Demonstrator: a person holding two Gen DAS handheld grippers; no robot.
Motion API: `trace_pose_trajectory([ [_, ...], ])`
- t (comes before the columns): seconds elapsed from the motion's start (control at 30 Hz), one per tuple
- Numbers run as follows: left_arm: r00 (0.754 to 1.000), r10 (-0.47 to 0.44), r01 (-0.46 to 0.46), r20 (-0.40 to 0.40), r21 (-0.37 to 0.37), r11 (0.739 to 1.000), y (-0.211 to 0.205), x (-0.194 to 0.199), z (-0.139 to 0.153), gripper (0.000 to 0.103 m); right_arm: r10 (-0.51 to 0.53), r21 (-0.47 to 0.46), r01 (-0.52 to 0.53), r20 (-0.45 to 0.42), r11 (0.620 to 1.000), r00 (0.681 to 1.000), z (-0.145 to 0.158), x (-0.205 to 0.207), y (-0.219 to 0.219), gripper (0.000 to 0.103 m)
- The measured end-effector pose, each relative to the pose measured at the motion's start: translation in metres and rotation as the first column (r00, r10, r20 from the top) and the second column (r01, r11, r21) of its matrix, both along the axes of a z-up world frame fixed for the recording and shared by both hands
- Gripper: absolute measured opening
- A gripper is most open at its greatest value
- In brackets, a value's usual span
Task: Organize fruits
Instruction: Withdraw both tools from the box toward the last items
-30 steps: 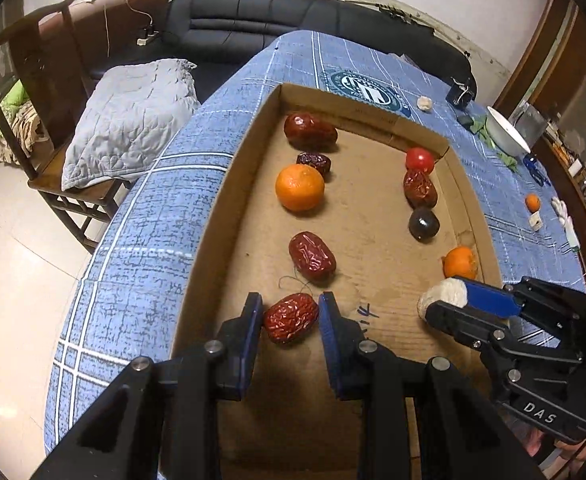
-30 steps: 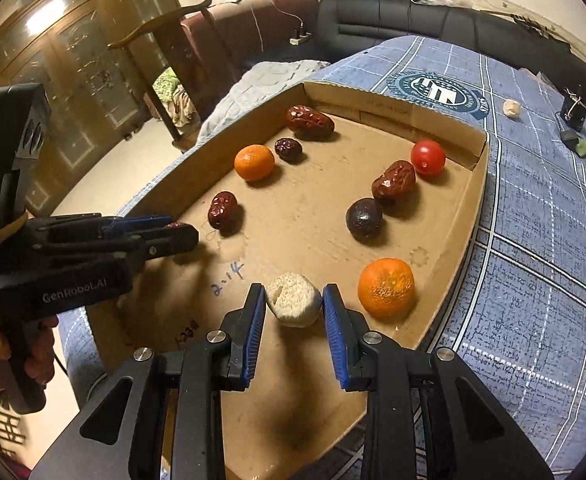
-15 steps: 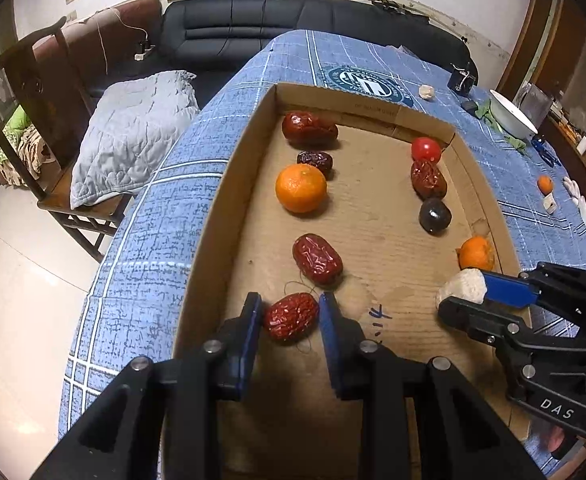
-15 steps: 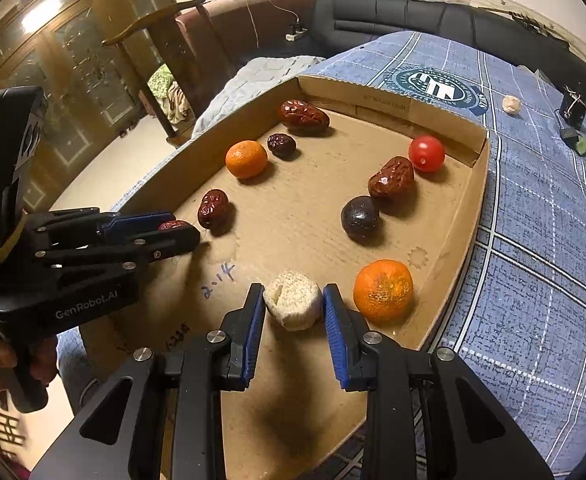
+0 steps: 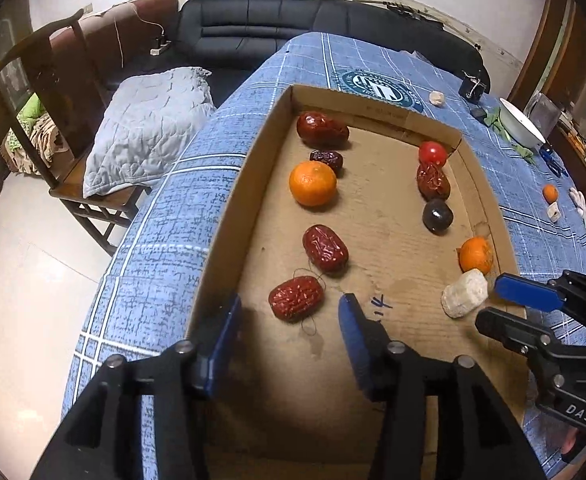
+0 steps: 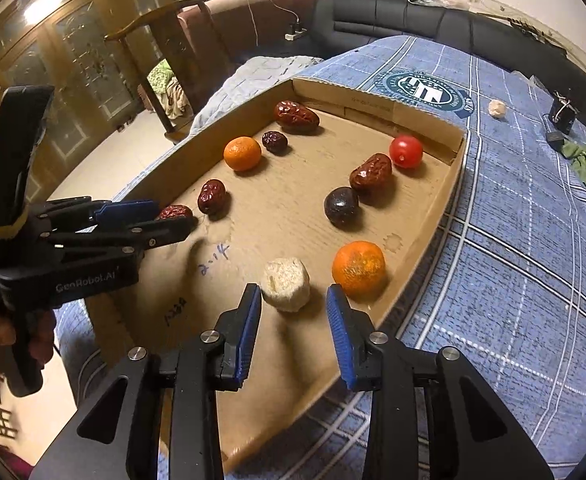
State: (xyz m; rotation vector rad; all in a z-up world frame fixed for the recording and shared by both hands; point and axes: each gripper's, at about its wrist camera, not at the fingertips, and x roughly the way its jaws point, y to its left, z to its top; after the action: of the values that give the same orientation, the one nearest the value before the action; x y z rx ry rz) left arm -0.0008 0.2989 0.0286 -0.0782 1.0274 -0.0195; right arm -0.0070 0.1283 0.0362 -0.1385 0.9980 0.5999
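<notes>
The left gripper (image 5: 289, 312) was opening, its blue pads clear of a wrinkled red date (image 5: 296, 298) lying between them on the floor of a cardboard tray (image 5: 229, 216). The right gripper (image 6: 294, 312) was opening too, its pads apart from the pale, rough lump (image 6: 285, 285) between them — an orange (image 6: 358, 267) sat just beside it. Farther off in the tray lay more dates, another orange (image 5: 313, 183) and a red tomato (image 6: 406, 152).

Wooden chair (image 5: 53, 92) with grey cushion (image 5: 145, 120), black sofa (image 5: 293, 28)
</notes>
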Motion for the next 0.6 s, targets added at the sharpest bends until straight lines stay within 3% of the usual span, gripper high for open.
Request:
trace_pose_trajectory([
  [0.27, 0.999, 0.029, -0.030, 0.030, 0.032, 0.999, -0.009, -0.012, 0.011, 0.074, 0.012, 0.013, -0.012, 0.017, 1.000, 1.000, 0.012, -0.014, -0.014, 0.038],
  [0.6, 0.998, 0.009, -0.015, 0.066, 0.083, 0.996, -0.043, -0.014, 0.028, 0.076, -0.038, 0.030, 0.037, 0.006, 0.999, 0.999, 0.015, -0.023, -0.053, 0.039],
])
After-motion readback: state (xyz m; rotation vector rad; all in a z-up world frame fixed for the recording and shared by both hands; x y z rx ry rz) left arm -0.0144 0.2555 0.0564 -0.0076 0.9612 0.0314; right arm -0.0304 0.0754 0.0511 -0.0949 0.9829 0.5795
